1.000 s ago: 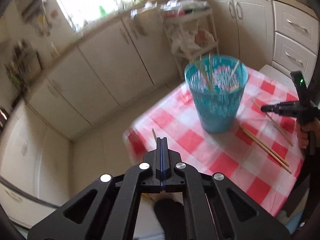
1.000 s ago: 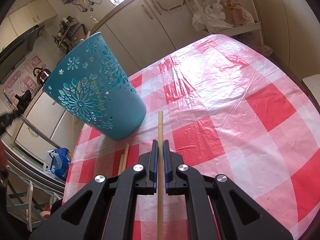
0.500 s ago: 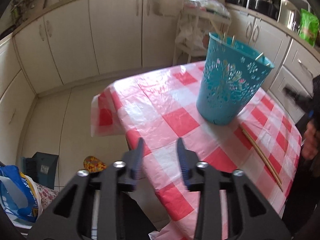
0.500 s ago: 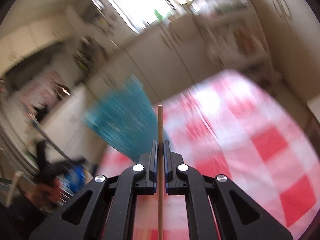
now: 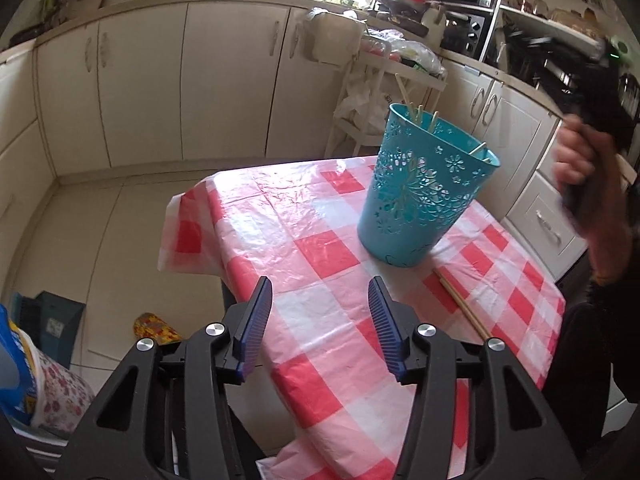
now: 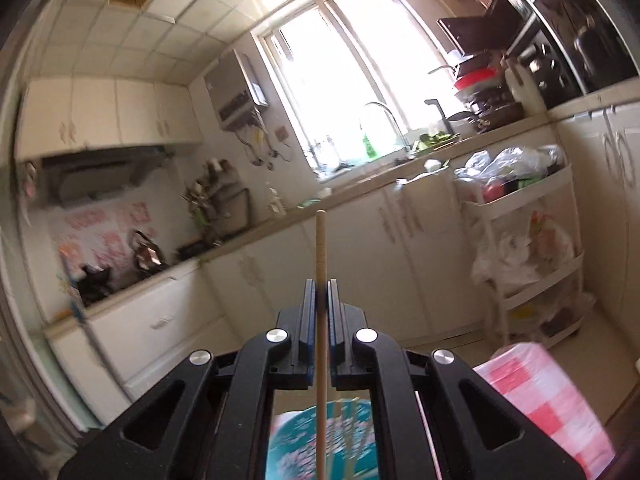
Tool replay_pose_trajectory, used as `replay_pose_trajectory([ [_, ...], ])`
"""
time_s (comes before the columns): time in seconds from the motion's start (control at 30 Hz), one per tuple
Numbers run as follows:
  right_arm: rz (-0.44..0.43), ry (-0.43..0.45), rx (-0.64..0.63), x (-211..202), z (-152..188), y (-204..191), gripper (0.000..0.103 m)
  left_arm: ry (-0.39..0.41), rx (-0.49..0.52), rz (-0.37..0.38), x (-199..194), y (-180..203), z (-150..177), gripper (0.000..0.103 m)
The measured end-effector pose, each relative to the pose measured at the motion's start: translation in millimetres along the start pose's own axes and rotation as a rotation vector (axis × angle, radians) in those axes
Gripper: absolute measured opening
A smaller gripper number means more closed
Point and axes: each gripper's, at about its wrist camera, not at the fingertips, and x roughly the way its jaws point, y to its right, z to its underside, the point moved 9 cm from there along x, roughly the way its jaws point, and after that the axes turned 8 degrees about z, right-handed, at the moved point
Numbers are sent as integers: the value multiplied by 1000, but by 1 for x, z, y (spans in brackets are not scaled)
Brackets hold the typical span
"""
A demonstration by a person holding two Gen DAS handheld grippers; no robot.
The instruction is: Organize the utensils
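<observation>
Red-and-white checked plastic cloth [image 5: 320, 256] covers the table, its near corner hanging over the edge above the tiled floor. Cream kitchen cabinets [image 5: 140, 88] run along the walls behind it, with a white shelf trolley [image 6: 532, 248] of plastic bags beside them.

On the cloth, toward the far right corner of the table, stands a teal cut-out bin [image 5: 424, 196], upright, with several chopsticks in the bin [image 5: 412, 108] leaning against its rim. Loose chopsticks [image 5: 464, 304] lie flat on the cloth just beside the base of the bin, running toward the right edge of the table; how many lie there cannot be told.

The left gripper [image 5: 320, 320] hangs over the near edge of the table with its two blue-padded fingers [image 5: 256, 320] spread wide and nothing between them.

The right gripper [image 6: 321, 292] is raised above the bin, whose rim shows blurred at the bottom of its own view. Its jaws are pressed closed on a single held chopstick [image 6: 320, 248], which runs straight along the fingers and projects past their tips, its lower length passing over the mouth of the bin. In the left wrist view the right hand [image 5: 580, 168] appears blurred above the right edge of the table.
</observation>
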Motion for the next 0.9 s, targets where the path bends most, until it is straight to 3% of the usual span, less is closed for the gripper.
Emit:
replay_pose_trajectory([
  [0.17, 31, -155, -48, 33, 52, 5, 7, -11, -26, -35, -5, -16, 14, 49],
  [0.2, 32, -172, -59, 33, 60, 7, 13, -9, -52, -47, -7, -26, 18, 49],
  [0.23, 35, -185, -64, 30, 66, 9, 26, -7, -71, -58, -9, -35, 22, 50],
  [0.27, 32, -190, -59, 24, 70, 12, 29, -6, -99, -75, -11, -47, 27, 50],
  [0.43, 0, -227, -33, -22, 85, 19, 29, -4, -187, -156, -24, -92, 50, 50],
  [0.5, -6, -334, -66, -43, 117, 19, 29, 5, -231, -187, -31, -109, 60, 51],
  [0.6, 20, -597, -150, -58, 195, 26, 29, 16, -307, -194, -38, -125, 73, 52],
  [0.67, 37, -713, -171, -62, 234, 35, 27, 25, -316, -184, -41, -123, 77, 52],
  [0.73, 65, -773, -176, -61, 257, 44, 24, 27, -297, -176, -42, -113, 77, 53],
  [0.9, 105, -803, -222, -50, 274, 55, 22, 9, -218, -90, -38, -51, 67, 56],
])
